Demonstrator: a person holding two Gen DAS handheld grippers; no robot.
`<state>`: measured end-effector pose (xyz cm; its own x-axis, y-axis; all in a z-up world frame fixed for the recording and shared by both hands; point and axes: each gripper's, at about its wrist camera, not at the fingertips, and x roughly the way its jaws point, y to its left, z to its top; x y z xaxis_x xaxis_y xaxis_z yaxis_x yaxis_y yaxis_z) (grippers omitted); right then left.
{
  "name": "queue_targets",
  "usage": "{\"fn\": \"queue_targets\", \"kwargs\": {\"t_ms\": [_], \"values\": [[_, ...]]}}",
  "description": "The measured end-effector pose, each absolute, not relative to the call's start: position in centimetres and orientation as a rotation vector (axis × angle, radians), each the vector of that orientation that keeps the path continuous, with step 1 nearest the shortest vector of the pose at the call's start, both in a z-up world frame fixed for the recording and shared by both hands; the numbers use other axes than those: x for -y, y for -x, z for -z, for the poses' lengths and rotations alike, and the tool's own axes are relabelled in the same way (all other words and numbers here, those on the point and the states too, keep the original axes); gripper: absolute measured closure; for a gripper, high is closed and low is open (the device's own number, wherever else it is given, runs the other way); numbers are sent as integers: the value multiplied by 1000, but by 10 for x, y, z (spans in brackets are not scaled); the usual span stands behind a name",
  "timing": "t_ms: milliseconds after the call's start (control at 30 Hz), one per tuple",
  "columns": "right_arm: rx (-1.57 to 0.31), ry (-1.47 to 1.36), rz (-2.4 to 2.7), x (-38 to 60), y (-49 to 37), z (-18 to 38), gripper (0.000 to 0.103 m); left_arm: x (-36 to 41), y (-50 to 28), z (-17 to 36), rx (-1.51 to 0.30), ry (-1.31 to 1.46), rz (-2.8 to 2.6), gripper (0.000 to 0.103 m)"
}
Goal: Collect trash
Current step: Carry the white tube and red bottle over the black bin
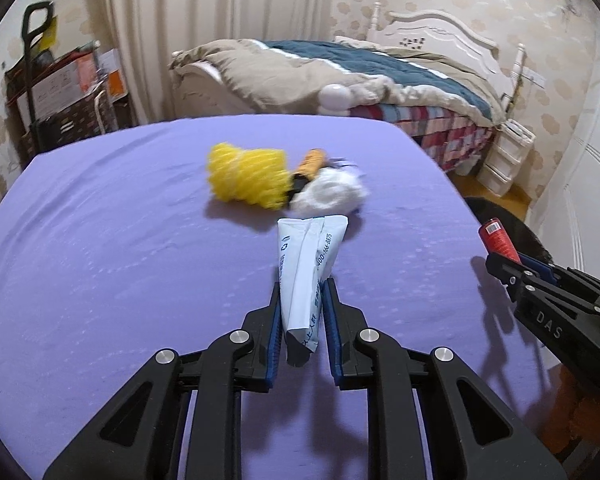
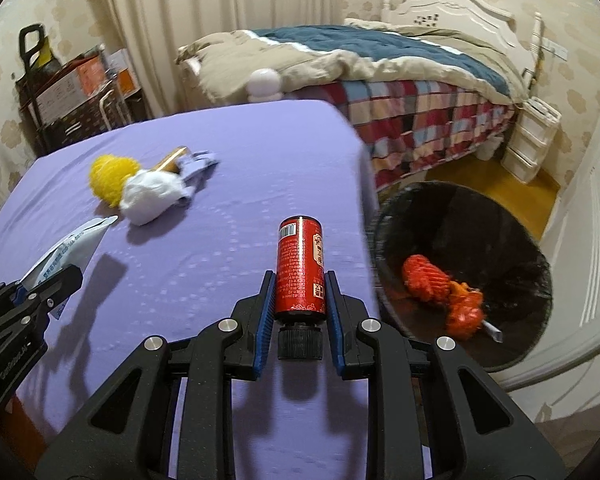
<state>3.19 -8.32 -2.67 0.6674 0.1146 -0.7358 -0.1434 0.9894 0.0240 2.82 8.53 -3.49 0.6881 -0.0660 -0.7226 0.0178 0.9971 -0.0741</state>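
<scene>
Purple table (image 1: 100, 240), left tool (image 1: 302, 284) clamping white packet (image 1: 306, 276), right tool (image 2: 300, 278) clamping red bottle (image 2: 300, 268)

home bedroom: made bed (image 1: 380, 76), curtains (image 1: 220, 20).

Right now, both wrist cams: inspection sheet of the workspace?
Surface: purple cloth table, creased.
Job's things: white packet in left gripper; red bottle in right gripper; black bin beside table holds orange netting.
Clutter: yellow netting, white wad, orange wrapper on table.
Grippers: both shut on loads.
Cables: nothing seen.
Surroundings: bed, curtain, cart.
</scene>
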Motion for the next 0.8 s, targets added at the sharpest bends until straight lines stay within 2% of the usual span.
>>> {"fn": "queue_targets", "kwargs": {"t_ms": [800], "values": [[-789, -74, 111, 221, -64, 26, 80, 77, -91, 19, -741, -101, 280, 83]]}}
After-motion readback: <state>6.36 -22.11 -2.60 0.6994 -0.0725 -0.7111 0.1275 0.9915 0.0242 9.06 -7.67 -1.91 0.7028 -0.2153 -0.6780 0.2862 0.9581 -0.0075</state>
